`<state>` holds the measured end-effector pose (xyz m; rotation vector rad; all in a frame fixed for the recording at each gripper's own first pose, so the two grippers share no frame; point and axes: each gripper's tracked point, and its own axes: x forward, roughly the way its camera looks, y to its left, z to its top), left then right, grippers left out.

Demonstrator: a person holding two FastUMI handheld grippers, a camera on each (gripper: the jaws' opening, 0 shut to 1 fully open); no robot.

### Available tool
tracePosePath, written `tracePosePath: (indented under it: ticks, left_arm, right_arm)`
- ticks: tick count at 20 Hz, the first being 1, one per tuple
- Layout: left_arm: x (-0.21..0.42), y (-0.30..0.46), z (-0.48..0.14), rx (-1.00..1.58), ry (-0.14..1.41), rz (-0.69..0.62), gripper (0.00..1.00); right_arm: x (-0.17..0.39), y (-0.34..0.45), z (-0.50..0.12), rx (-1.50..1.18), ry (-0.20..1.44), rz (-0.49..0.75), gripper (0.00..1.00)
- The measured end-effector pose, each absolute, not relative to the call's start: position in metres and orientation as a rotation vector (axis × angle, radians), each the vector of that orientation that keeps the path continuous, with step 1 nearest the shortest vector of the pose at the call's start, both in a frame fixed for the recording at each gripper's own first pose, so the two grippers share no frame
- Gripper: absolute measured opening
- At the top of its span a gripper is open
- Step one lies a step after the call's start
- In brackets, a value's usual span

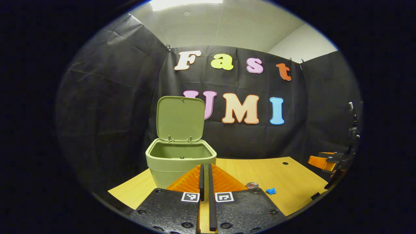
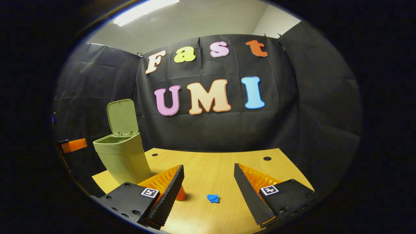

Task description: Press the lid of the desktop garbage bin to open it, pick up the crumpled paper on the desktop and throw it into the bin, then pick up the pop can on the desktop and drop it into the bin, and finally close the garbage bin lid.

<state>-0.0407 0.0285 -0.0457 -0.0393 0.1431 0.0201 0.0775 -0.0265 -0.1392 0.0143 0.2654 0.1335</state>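
a: right gripper (image 2: 209, 182) has its jaws spread wide, empty, hovering over the desk (image 2: 221, 162) w/ the blue crumpled paper (image 2: 213, 198) lying just ahead between them.

b: and the left gripper (image 1: 205, 182)?

a: jaws closed together, nothing in them, pointed at the bin (image 1: 180, 161). lid (image 1: 180, 118) stands upright — so opening's done imo.

b: the pop can (image 2: 180, 194)?

a: upright on the desk, half hidden behind the right gripper's left finger. next: lower onto the paper and pinch — it's small, so go low.

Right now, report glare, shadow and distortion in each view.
Left gripper view: ceiling light blown out at top; table edge bows from fisheye. Right gripper view: glare on the table near the bottom; bin leans, warped; crumpled paper stays sharp.
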Motion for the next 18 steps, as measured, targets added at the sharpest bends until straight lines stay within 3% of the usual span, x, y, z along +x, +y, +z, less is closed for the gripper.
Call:
tracePosePath:
  ticks: [3,7,18]
  left_arm:
    - [-0.042,0.019,-0.06,-0.025,0.167,0.015,0.31]
    - [-0.047,0.024,-0.078,0.029,0.211,0.057,0.96]
    - [-0.076,0.056,-0.112,0.072,0.31,0.214,0.98]
  right_arm:
    - [0.098,-0.03,-0.172,0.02,0.332,0.148,0.98]
    - [0.125,-0.029,-0.208,0.007,0.402,0.171,0.98]
    - [0.182,-0.022,-0.316,-0.078,0.634,0.221,0.98]
